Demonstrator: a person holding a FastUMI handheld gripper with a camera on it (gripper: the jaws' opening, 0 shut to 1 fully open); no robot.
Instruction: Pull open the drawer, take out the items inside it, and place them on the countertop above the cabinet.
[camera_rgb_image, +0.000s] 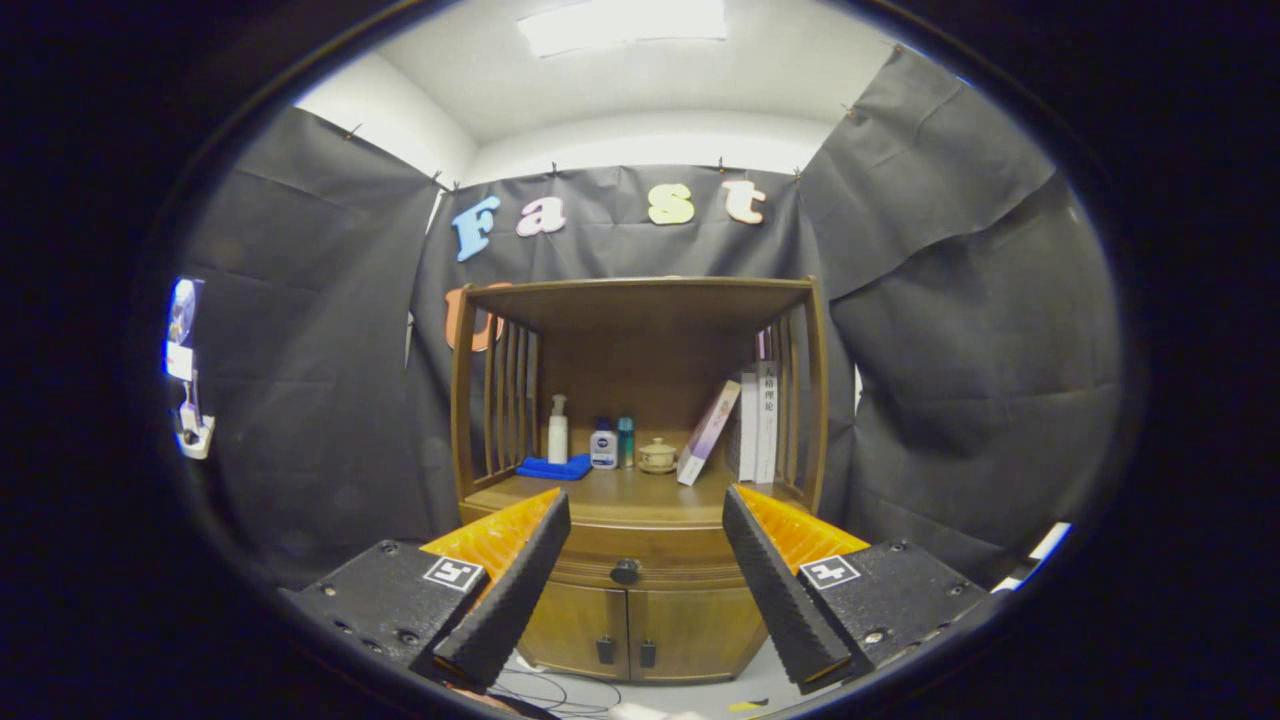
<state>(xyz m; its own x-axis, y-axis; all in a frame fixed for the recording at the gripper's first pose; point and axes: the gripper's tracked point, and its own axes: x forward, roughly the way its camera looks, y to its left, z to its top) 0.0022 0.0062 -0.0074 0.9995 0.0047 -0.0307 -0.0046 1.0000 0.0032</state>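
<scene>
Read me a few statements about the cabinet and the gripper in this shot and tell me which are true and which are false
1. The drawer is closed. True.
2. The gripper is shut on the drawer knob. False: its fingers are spread wide open, short of the cabinet, and the knob sits between them farther ahead.
3. A blue cloth lies on the countertop beside a white pump bottle. True.
4. The books stand at the same end of the countertop as the cloth. False: they are at the opposite end.
5. The two lower cabinet doors are open. False: both are closed.
</scene>
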